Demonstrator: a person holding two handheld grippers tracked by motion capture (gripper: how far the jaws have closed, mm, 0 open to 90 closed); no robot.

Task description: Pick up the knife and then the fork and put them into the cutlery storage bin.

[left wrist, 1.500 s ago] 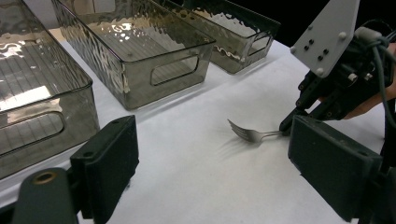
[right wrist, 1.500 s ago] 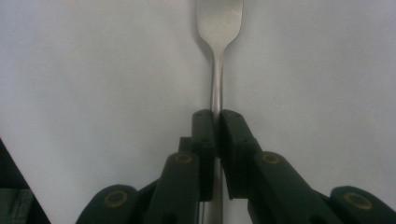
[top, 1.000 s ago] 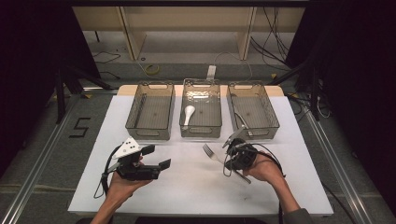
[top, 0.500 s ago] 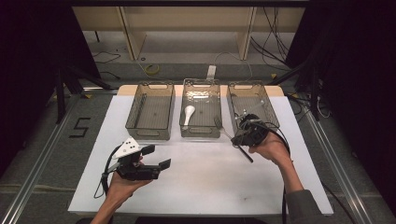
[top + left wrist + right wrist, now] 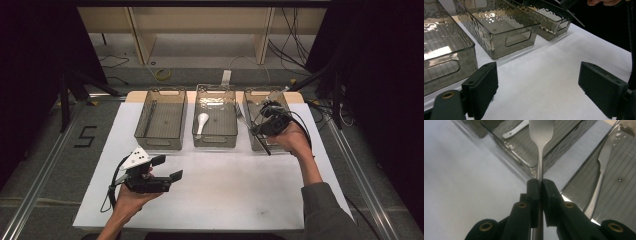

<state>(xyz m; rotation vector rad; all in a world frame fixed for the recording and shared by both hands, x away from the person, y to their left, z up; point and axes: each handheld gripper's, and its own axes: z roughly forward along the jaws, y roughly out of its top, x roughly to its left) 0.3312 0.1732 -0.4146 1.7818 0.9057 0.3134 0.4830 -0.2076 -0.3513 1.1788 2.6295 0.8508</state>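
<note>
My right gripper point(image 5: 257, 128) is shut on the neck of a metal fork point(image 5: 242, 118), held in the air over the gap between the middle bin point(image 5: 215, 143) and the right bin point(image 5: 265, 92). In the right gripper view the fork point(image 5: 541, 135) runs straight up from the closed right gripper point(image 5: 539, 182), its prongs cut off by the top edge. A knife point(image 5: 601, 167) lies in the right bin and a white spoon point(image 5: 201, 121) in the middle bin. My left gripper point(image 5: 167, 167) rests low over the white table near the front left, open with nothing between its jaws, as the left gripper view point(image 5: 541, 85) also shows.
Three smoked clear bins stand in a row at the back of the white table point(image 5: 225, 200); the left bin point(image 5: 160, 145) has nothing in it. Dark frames and cables surround the table, with aluminium rails along both sides.
My right gripper has lifted the fork off the table and carried it up and back toward the right bin. The left hand has stayed put.
</note>
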